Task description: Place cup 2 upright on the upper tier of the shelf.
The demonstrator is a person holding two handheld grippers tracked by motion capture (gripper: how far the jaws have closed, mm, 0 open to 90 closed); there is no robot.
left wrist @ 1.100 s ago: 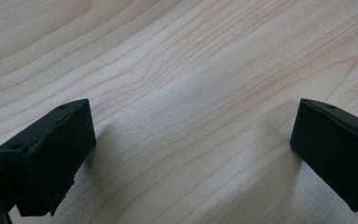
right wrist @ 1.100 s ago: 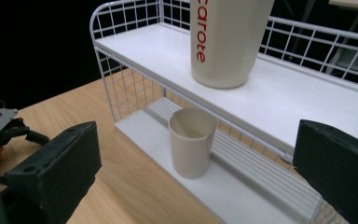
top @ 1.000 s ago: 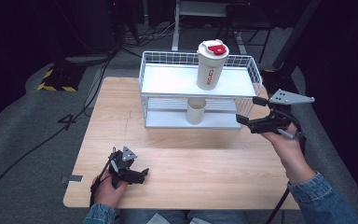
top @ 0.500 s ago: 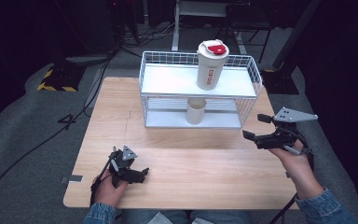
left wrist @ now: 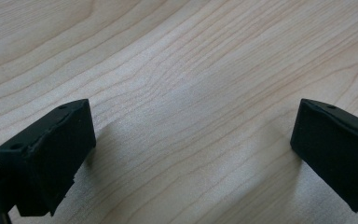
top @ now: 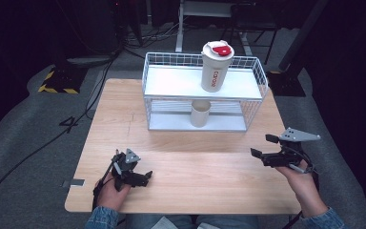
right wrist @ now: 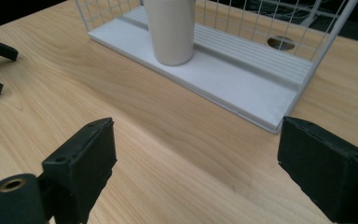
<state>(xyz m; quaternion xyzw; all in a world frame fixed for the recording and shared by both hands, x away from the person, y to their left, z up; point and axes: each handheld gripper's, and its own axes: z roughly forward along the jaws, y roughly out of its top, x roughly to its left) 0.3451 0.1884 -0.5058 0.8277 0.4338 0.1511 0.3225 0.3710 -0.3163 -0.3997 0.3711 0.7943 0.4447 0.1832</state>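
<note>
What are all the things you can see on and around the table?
Tumbler with lid: one, white with a red flap, top shelf of the rack.
Cup: one, plain white, bottom shelf, below the tumbler.
Wire rack: one, white, two shelves, far side of the table.
Table: one, light wood.
Cables: black, on the grey floor at the left.
Left gripper: one, black, jaws apart over bare wood, near left edge.
Right gripper: one, black with a grey plate, jaws apart and just been closing, nothing between them.
Person's hands: two, holding the grippers.
</note>
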